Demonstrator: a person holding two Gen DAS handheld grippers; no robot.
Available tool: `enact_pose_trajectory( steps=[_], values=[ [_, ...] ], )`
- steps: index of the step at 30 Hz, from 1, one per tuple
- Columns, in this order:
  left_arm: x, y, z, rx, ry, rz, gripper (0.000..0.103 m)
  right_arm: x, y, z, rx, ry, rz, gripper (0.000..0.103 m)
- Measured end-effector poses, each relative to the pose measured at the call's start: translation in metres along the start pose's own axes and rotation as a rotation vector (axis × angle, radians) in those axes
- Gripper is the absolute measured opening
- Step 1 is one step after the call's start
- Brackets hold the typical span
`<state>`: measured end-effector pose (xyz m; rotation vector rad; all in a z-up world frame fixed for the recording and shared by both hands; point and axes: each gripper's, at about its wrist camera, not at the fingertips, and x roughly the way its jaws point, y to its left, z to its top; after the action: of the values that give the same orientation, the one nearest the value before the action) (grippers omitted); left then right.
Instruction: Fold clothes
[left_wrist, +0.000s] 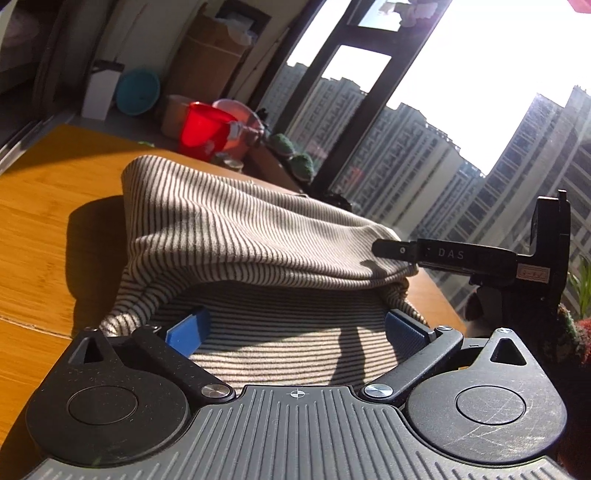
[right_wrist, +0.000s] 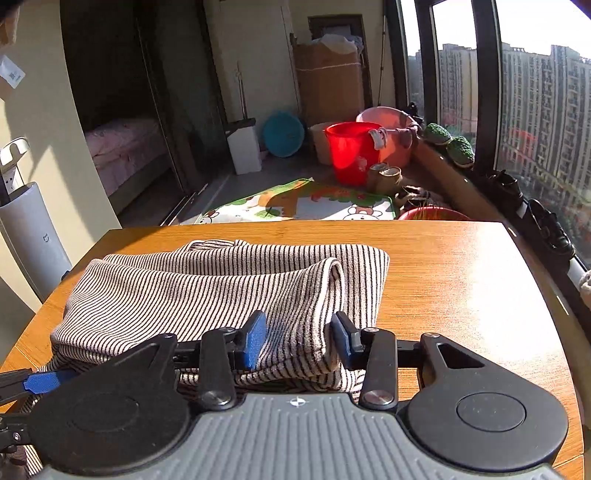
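The striped garment (right_wrist: 221, 288) lies bunched on the desk (right_wrist: 461, 280), its long side running crosswise just ahead of both claws. The right claw (right_wrist: 298, 339) pinches its near right fold; the left claw (left_wrist: 295, 328) stands spread over the near edge, gripping nothing.

A wooden worktop (right_wrist: 461, 266) with a warm orange, bamboo-like grain, brightly sunlit on its window side. One thing lies directly on it: a striped garment (right_wrist: 207, 288) in cream with thin dark stripes, loosely folded over itself in layers, spread across the worktop's left and middle part.
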<state>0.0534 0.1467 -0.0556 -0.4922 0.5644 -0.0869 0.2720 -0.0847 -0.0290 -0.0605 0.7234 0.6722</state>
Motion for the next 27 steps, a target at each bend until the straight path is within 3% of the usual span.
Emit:
enact_pose_trajectory(
  steps=[3, 6, 9, 13, 14, 18, 20, 23, 25, 27],
  values=[
    [-0.001, 0.002, -0.001, -0.001, 0.002, -0.004, 0.103, -0.01, 0.021, 0.012, -0.084, -0.048, 0.035, 0.019],
    [0.001, 0.001, -0.002, 0.001, 0.003, -0.006, 0.103, -0.033, 0.039, 0.042, -0.182, -0.178, 0.051, 0.019],
    [0.001, 0.001, -0.001, -0.004, 0.001, -0.011, 0.103, -0.036, 0.034, 0.063, -0.207, -0.244, 0.01, 0.019],
    [0.001, 0.002, 0.0, -0.007, 0.0, -0.022, 0.103, -0.011, -0.009, 0.042, -0.063, -0.161, -0.062, 0.018],
    [0.001, 0.003, 0.001, -0.008, 0.0, -0.027, 0.103, -0.005, -0.019, 0.03, -0.029, -0.128, -0.082, 0.007],
    [0.002, 0.01, 0.009, -0.007, 0.001, -0.026, 0.103, -0.007, -0.054, -0.023, 0.065, -0.067, -0.135, 0.004],
    [0.002, 0.007, 0.013, 0.03, 0.018, -0.018, 0.103, -0.021, -0.059, -0.026, 0.072, -0.07, -0.141, 0.004],
    [-0.01, -0.015, 0.022, 0.139, -0.002, -0.061, 0.103, -0.042, -0.057, -0.019, 0.028, -0.131, -0.138, 0.004],
    [-0.022, -0.03, 0.029, 0.194, -0.054, -0.08, 0.103, -0.051, -0.05, -0.007, 0.003, -0.165, -0.096, 0.009],
    [-0.025, -0.037, 0.039, 0.223, -0.116, -0.012, 0.103, -0.049, -0.046, 0.005, 0.024, -0.184, -0.036, 0.033]
  ],
)
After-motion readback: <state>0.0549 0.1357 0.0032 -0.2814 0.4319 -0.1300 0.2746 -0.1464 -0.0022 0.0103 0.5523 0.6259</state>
